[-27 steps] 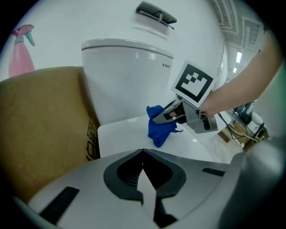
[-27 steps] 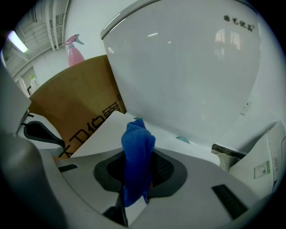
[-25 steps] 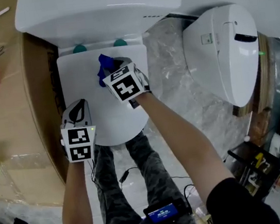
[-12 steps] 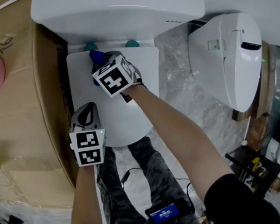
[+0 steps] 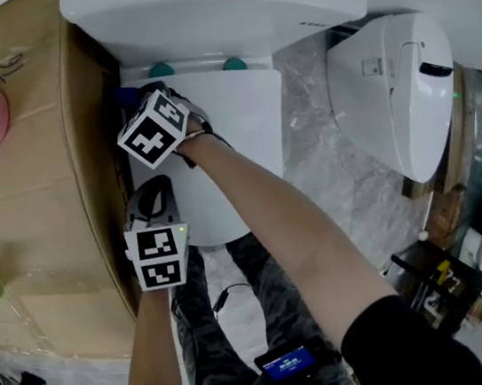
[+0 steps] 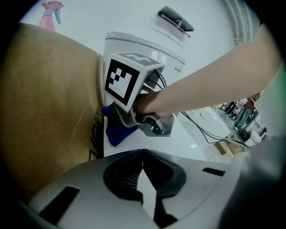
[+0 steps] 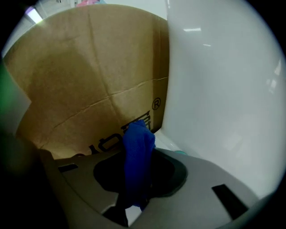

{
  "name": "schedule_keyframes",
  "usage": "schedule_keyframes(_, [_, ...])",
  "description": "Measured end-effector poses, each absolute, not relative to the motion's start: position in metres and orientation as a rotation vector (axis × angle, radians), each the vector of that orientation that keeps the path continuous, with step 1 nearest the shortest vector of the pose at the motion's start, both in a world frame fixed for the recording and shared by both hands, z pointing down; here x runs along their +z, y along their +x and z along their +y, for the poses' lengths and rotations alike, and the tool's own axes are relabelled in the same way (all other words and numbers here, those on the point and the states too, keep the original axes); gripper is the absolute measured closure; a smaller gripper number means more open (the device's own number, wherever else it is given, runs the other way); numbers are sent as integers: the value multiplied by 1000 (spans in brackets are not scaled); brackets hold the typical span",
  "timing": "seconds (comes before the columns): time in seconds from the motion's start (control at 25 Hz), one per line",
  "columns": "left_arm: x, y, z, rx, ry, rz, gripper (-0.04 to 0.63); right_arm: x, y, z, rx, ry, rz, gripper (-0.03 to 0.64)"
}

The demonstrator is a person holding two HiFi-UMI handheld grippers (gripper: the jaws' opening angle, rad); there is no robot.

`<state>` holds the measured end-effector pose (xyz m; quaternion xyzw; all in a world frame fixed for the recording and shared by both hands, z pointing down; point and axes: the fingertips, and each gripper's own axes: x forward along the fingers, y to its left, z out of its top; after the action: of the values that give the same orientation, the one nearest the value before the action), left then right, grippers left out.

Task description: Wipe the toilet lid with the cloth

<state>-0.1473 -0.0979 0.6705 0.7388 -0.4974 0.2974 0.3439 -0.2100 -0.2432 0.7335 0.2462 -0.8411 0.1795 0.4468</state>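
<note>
Keeping at the front-left edge of the toilet lid (image 5: 239, 116), the left gripper (image 6: 143, 174) has jaws together, empty; the right gripper (image 7: 136, 179), jaws clamped on the blue cloth (image 5: 126, 96), has slid from the lid's rear middle to its rear-left corner.

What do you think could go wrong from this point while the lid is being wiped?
1. The cloth, pinched in the right gripper, sits at the back left corner of the toilet lid, right beside the cardboard box. It may snag on the box or slide off the lid's edge.
2. The right forearm passes close beside the shut left gripper, so a sweep toward the front might knock it.
</note>
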Motion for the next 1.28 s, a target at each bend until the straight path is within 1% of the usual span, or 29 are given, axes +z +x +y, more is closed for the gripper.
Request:
schedule_keyframes(0.16, [675, -148, -95, 802, 1921, -1288, 583, 733, -197, -243, 461, 593, -2099, 525])
schedule_keyframes(0.32, [678, -140, -93, 836, 1929, -1273, 584, 732, -166, -244, 512, 633, -2099, 523])
schedule_keyframes(0.6, [680, -115, -101, 849, 1932, -1260, 584, 730, -86, -255, 585, 744, -2089, 506])
schedule_keyframes(0.92, [687, -68, -101, 893, 1958, -1209, 584, 732, 19, -262, 724, 917, -2037, 500])
schedule_keyframes(1.28, [689, -25, -95, 899, 1958, -1173, 584, 741, 98, -241, 830, 1054, -1982, 502])
